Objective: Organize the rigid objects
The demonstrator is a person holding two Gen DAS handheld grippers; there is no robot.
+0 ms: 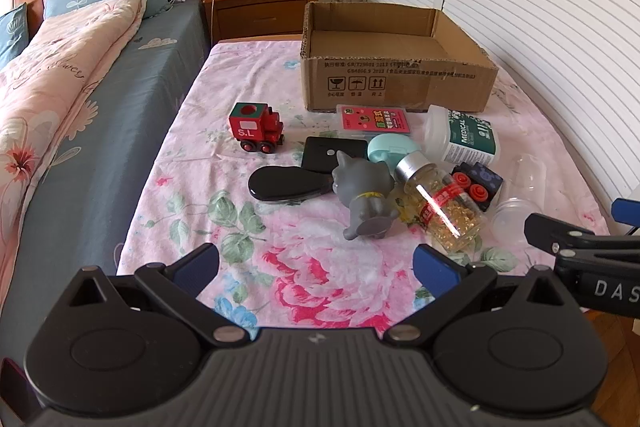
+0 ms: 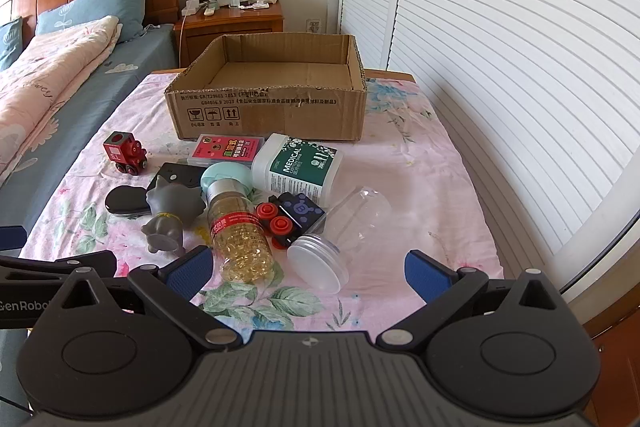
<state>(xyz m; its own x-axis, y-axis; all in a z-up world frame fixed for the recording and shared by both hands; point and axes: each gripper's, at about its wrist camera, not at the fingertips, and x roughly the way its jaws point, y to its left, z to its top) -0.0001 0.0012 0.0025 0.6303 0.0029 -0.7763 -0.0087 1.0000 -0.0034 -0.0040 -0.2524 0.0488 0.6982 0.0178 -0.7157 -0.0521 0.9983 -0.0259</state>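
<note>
Beyond both sets of jaws, at the far end of the floral cloth [image 1: 304,251], an open cardboard box [image 1: 400,87] stood empty, well apart from either gripper. The left gripper [image 1: 316,265] and the right gripper [image 2: 308,271] both hung with jaws spread wide, nothing between the blue pads [image 1: 434,267].

Ahead of the right jaws and a little to their right lay a white medical-labelled tub [image 2: 300,165] on its side. Straight ahead of them lay a clear plastic jar [image 2: 340,231], its lid end nearest. Just past the right gripper's left pad lay a bottle of yellow capsules [image 2: 240,231], also toppled.

In front of the left jaws, nearer their right pad, a grey cat figure [image 1: 366,195] lay tipped over, touching a black oval case [image 1: 286,185]. Farther out to their left stood a red toy locomotive [image 1: 256,127], upright and apart. A dark toy block with red wheels [image 2: 292,217] lay between the bottle and the jar.
</note>
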